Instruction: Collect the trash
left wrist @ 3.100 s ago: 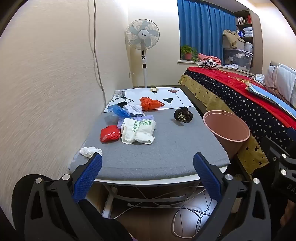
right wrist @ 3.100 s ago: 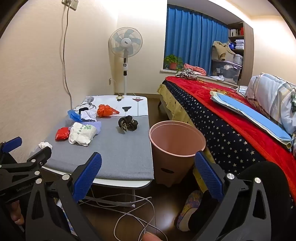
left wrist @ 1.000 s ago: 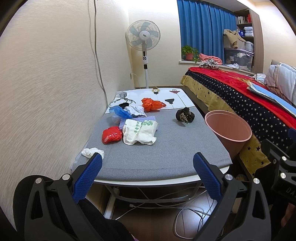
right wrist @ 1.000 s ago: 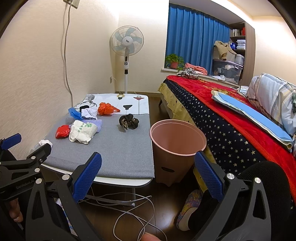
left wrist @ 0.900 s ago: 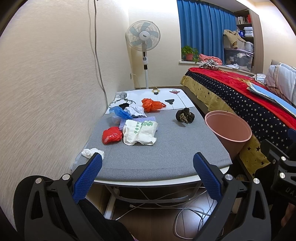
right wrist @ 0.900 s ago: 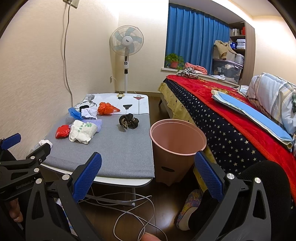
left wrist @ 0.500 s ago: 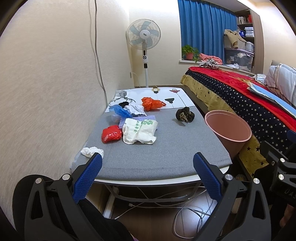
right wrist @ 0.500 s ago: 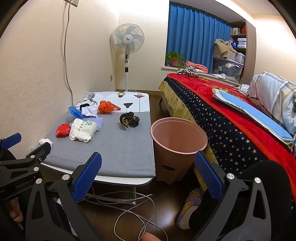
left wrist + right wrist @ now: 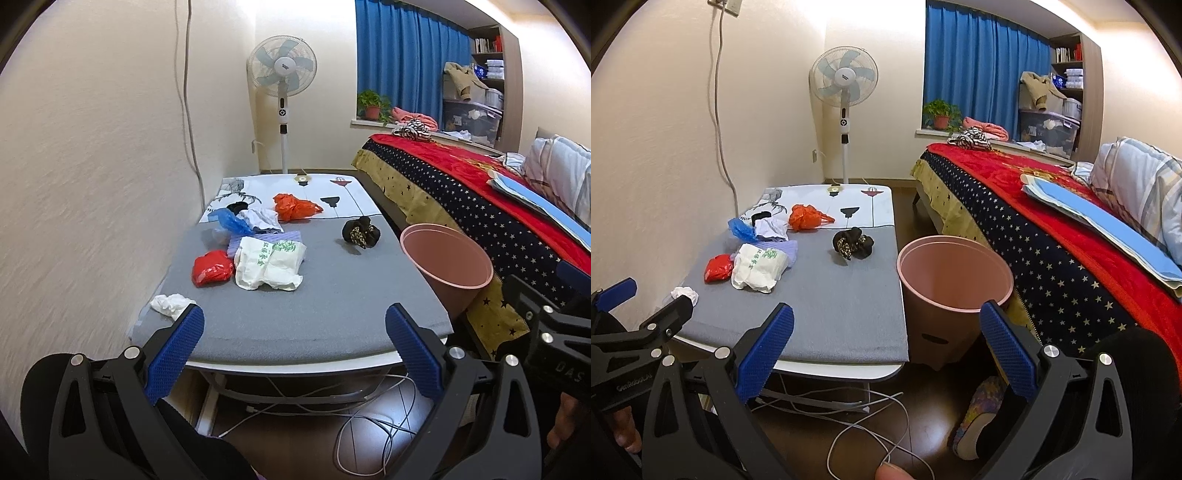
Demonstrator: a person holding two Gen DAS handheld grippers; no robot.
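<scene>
Trash: 1 red wad (image 9: 212, 268), 1 orange bag (image 9: 293, 206), 1 pink bin (image 9: 955, 273); both claws (image 9: 293, 347) (image 9: 886, 345) released, w/ nothing held.

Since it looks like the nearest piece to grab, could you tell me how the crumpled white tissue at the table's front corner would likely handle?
The crumpled white tissue looks light and floppy, so it should compress easily. Lying near the table edge, a push might knock it off.

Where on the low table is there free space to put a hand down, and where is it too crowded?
The gray mat is bare along its near edge and on the side toward the pink bin, up to the black bundle. The wall side is crowded: white tissue, red bag, white packet, blue bag, orange bag.
</scene>
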